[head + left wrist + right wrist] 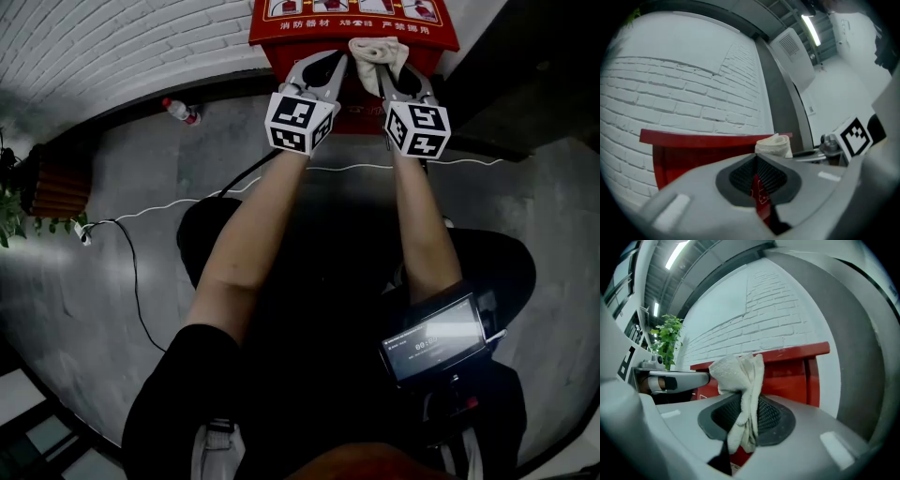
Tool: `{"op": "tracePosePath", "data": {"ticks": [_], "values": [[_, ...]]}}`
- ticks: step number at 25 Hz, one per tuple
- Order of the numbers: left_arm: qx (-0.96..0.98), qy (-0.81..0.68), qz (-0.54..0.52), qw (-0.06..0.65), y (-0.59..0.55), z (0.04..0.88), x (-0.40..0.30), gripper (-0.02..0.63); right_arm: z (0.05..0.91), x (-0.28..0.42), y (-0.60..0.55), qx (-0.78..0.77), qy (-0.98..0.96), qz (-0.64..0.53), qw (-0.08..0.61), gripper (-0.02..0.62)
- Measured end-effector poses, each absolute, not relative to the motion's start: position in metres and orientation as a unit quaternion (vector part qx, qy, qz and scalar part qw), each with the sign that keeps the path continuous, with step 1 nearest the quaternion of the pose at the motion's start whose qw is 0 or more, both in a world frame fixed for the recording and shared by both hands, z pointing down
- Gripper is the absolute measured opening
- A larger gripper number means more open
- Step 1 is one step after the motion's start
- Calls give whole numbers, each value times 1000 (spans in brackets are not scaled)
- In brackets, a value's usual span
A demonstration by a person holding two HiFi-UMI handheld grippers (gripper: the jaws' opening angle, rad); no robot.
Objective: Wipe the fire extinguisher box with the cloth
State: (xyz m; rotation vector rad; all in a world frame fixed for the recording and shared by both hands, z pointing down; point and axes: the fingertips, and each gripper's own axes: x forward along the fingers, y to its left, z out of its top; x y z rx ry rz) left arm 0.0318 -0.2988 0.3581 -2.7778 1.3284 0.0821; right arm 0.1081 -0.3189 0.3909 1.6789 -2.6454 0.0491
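Observation:
A red fire extinguisher box (309, 19) stands against the white brick wall, its front and top edge showing in both gripper views (693, 154) (797, 376). My right gripper (382, 62) is shut on a bunched cream cloth (377, 52) (740, 380), which pokes up past the jaws at the box's top front edge. My left gripper (323, 67) is beside it, jaws shut with nothing between them (756, 173), held just in front of the box face. The cloth (774, 145) also shows in the left gripper view.
A plastic bottle (180, 111) lies on the grey floor by the wall at left. A white cable (169, 208) runs across the floor. A potted plant (23, 202) stands at far left. A phone (436, 339) hangs at the person's waist.

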Motion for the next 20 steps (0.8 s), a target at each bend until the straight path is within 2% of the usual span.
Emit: {"op": "tracePosePath", "data": {"ticks": [12, 20], "values": [[-908, 418, 8, 6, -301, 381, 76, 3, 402, 208, -322, 607, -794, 40, -17, 86], [-911, 412, -22, 19, -291, 406, 74, 3, 399, 193, -301, 587, -807, 18, -60, 84]]}}
